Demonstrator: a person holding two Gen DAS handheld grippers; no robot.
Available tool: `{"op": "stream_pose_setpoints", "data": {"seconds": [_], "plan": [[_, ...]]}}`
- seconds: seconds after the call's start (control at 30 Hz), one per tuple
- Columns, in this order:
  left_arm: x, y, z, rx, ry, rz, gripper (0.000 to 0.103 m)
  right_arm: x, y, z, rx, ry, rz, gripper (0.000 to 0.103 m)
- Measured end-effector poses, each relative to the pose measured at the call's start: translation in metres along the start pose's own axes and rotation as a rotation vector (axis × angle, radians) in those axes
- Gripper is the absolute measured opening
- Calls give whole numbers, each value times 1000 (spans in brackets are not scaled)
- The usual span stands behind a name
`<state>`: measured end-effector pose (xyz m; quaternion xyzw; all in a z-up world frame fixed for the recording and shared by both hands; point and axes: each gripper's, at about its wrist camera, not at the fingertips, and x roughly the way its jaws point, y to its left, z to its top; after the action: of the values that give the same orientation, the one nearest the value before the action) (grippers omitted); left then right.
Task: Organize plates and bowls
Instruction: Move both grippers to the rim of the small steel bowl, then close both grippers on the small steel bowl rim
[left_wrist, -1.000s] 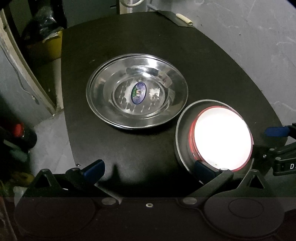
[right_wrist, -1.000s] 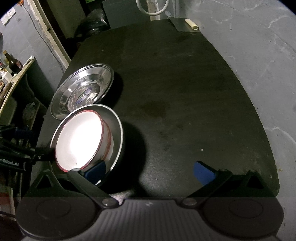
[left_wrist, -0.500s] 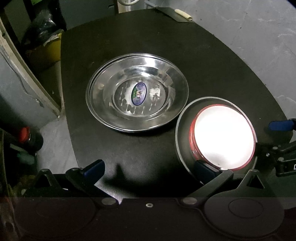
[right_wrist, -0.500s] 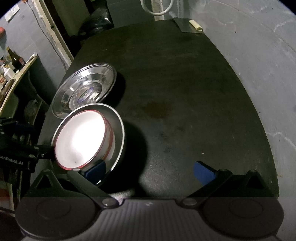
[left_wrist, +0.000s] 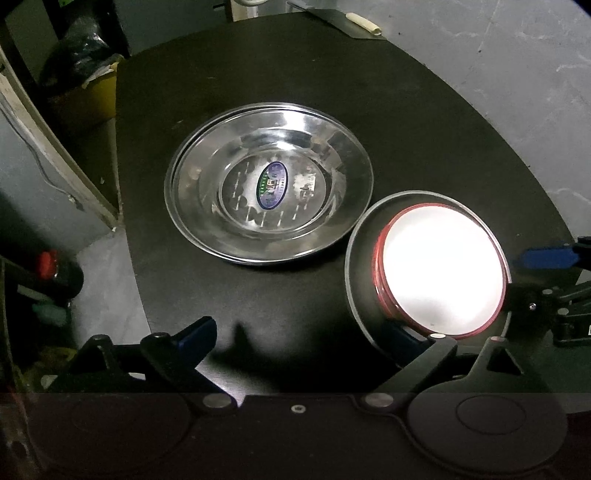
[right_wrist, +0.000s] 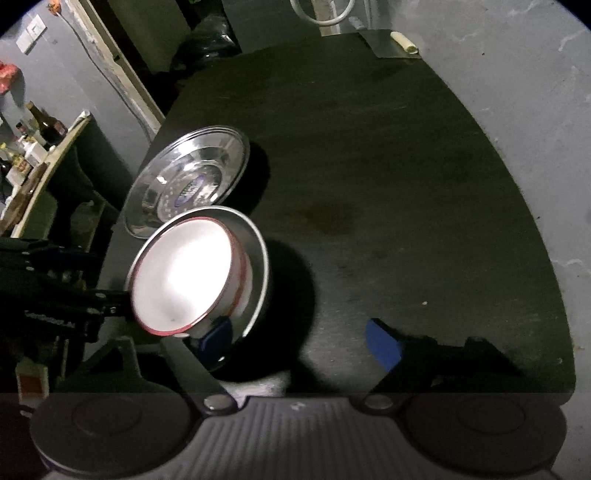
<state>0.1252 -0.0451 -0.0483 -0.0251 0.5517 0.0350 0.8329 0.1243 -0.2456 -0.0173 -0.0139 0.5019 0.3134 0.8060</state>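
Note:
A large steel plate (left_wrist: 269, 184) with an oval sticker lies on the black table (left_wrist: 424, 122). To its right a deeper steel dish (left_wrist: 356, 280) holds a white bowl with a red rim (left_wrist: 443, 269). My left gripper (left_wrist: 299, 336) straddles the dish's near-left rim, with its right finger inside the dish by the white bowl. Its jaws are closing, and the pads do not clamp the rim. My right gripper (right_wrist: 299, 339) straddles the steel dish (right_wrist: 258, 266) on the opposite side, its left finger inside next to the white bowl (right_wrist: 184, 277). Its jaws are closing too.
The plate (right_wrist: 188, 184) sits close to the table's left edge, with clutter and bottles (right_wrist: 48, 129) on a shelf beyond. A pale small object (left_wrist: 364, 24) lies at the table's far end. The right half of the table (right_wrist: 406, 184) is bare.
The right gripper's outer finger has swung inward, so its gap is narrower. The left gripper's free finger has crept in slightly. Plates and bowl have stayed in place.

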Motion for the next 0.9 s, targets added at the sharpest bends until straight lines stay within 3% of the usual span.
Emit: {"op": "stream_pose_setpoints", "data": {"seconds": [0.33, 0.63, 0.9], "plan": [[0, 7, -2, -56, 3, -84, 81, -4, 4, 1, 7, 8, 53, 57], [-1, 4, 0, -46, 19, -102, 74, -5, 22, 8, -52, 47, 30, 37], [1, 4, 0, -66, 26, -151, 57, -1, 21, 9, -26, 76, 50, 32]]}}
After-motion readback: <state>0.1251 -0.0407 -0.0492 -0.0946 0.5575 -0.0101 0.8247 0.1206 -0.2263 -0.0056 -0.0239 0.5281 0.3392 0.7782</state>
